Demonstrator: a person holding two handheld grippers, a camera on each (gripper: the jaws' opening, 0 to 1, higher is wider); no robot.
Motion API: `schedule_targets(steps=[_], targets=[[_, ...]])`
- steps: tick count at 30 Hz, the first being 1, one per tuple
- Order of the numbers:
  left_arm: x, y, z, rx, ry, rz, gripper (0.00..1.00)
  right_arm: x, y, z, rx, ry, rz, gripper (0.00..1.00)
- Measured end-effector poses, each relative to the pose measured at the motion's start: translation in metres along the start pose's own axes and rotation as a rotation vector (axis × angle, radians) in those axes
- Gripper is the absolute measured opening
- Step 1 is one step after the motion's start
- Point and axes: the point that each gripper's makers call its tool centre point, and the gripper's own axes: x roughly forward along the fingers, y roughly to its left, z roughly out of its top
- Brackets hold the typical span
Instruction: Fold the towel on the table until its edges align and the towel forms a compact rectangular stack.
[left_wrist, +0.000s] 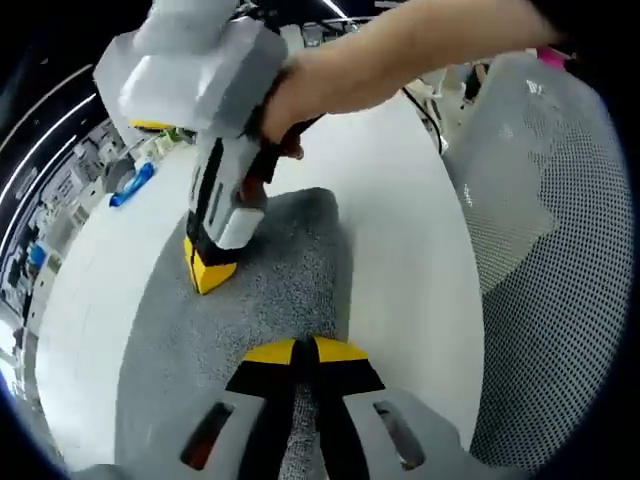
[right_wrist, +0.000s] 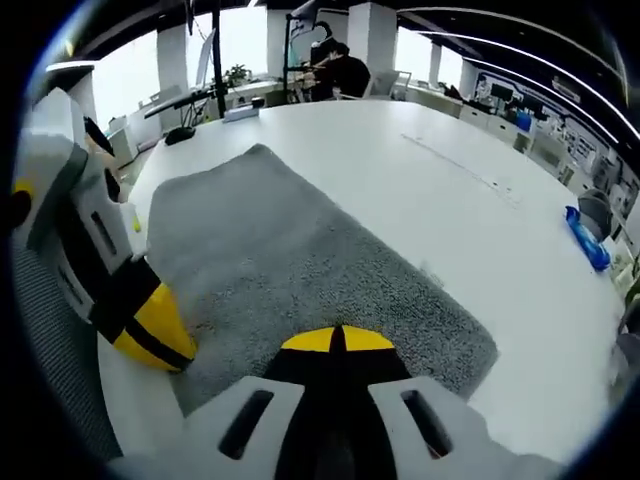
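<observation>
In the left gripper view, a blue thing (left_wrist: 132, 184) is seen far off on the left side of the white table (left_wrist: 400, 230). It is too small to tell what it is. Next to the right, the right gripper (left_wrist: 208, 270) is seen, held by a hand (left_wrist: 300, 95). Its yellow tips are pressed down on the grey towel (left_wrist: 290, 270), and they look closed together. The towel is laid flat on the table, in the middle of the view. At the bottom, the left gripper (left_wrist: 305, 350) is seen with its yellow tips shut tight, right on the towel's near edge. It cannot be told if any towel is pinched there. On the right side, a mesh chair (left_wrist: 560, 270) is seen beside the table.

In the right gripper view, the left gripper (right_wrist: 150, 335) is seen at the left, with its yellow tip at the towel's (right_wrist: 300, 260) edge. The towel is spread out in the middle of the table (right_wrist: 420, 170). At the bottom, the right gripper (right_wrist: 338, 340) is seen with its tips closed together on the towel. It cannot be told if cloth is held between them. At the far right, the blue thing (right_wrist: 585, 240) is laid near the table's edge, well apart from the towel.

No box, bowl or basket is seen.
</observation>
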Motion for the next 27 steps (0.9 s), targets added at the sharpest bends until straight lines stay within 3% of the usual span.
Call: schedule_targets(steps=[6, 15, 27], targets=[[-0.003, -0.004, -0.003, 0.164, 0.068, 0.022, 0.03, -0.004, 0.000, -0.004, -0.040, 0.039, -0.024, 0.00], [-0.007, -0.003, -0.012, 0.217, 0.140, 0.025, 0.02, -0.013, 0.003, -0.014, -0.065, 0.082, -0.042, 0.00], [-0.012, 0.000, -0.021, 0.235, 0.171, 0.031, 0.02, -0.022, 0.007, -0.023, -0.041, 0.101, -0.045, 0.00]])
